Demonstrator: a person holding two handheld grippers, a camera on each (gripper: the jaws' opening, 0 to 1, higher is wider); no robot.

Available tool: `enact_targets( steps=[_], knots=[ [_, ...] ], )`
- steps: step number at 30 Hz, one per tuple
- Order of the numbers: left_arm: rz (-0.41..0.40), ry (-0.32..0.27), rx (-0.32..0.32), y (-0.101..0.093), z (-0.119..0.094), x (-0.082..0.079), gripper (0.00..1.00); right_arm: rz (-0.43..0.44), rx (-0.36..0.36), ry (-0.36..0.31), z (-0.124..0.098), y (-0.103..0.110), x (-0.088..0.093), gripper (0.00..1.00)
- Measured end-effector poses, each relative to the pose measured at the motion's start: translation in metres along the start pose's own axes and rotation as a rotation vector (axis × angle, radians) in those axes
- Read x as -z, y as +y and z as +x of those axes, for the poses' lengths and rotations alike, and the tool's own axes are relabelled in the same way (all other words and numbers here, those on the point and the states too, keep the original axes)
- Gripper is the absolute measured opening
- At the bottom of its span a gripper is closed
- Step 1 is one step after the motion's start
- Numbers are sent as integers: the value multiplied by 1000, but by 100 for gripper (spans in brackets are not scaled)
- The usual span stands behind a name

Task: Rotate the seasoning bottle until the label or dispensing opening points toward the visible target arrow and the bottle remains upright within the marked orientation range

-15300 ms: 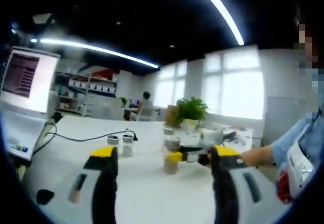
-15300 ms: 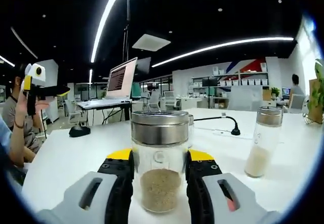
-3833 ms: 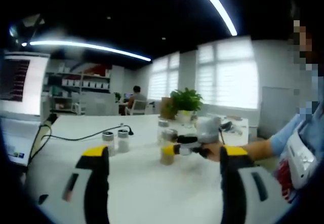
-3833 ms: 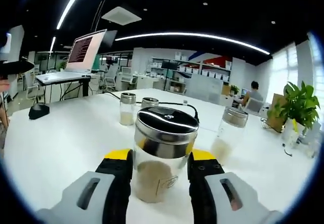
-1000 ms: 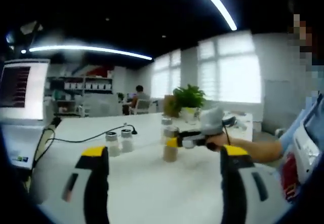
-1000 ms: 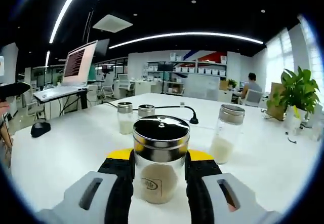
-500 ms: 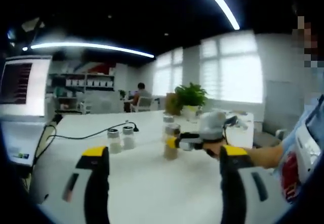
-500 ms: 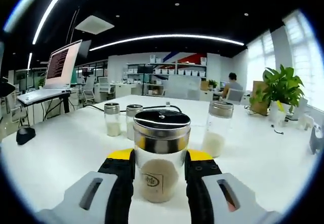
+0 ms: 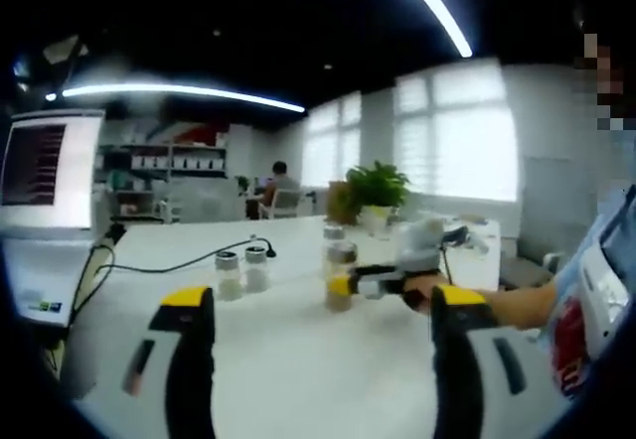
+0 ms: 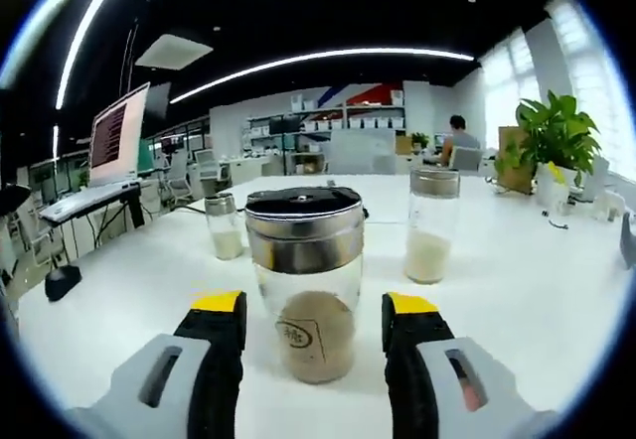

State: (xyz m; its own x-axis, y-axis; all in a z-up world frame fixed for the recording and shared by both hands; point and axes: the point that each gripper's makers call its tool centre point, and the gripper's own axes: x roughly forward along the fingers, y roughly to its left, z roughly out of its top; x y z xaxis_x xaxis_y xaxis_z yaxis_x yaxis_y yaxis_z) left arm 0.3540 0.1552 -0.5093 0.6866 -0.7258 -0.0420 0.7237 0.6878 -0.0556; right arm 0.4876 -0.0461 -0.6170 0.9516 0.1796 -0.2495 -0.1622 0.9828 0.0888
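So the right gripper (image 10: 316,335) has its jaws spread a bit, one on each side of the seasoning bottle (image 10: 305,280) with a small gap, not squeezing it. That bottle stands upright on the white table (image 10: 517,310), small label facing the camera. Left gripper (image 9: 318,345) is wide apart, holding nothing, up off the table. Behind sit a taller jar (image 10: 433,223), a small shaker (image 10: 223,225), and a laptop (image 9: 40,201).
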Motion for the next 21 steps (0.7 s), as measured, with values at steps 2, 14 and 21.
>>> enact_targets(
  steps=[2, 14, 21],
  knots=[
    [-1, 3, 3, 0, 0, 1, 96, -36, 2, 8, -3, -2, -2, 61],
    [-7, 12, 15, -4, 4, 3, 96, -138, -80, -30, -75, -35, -30, 63],
    [-4, 20, 32, -11, 7, 5, 96, -70, -31, -147, -109, -77, -39, 61]
  ],
)
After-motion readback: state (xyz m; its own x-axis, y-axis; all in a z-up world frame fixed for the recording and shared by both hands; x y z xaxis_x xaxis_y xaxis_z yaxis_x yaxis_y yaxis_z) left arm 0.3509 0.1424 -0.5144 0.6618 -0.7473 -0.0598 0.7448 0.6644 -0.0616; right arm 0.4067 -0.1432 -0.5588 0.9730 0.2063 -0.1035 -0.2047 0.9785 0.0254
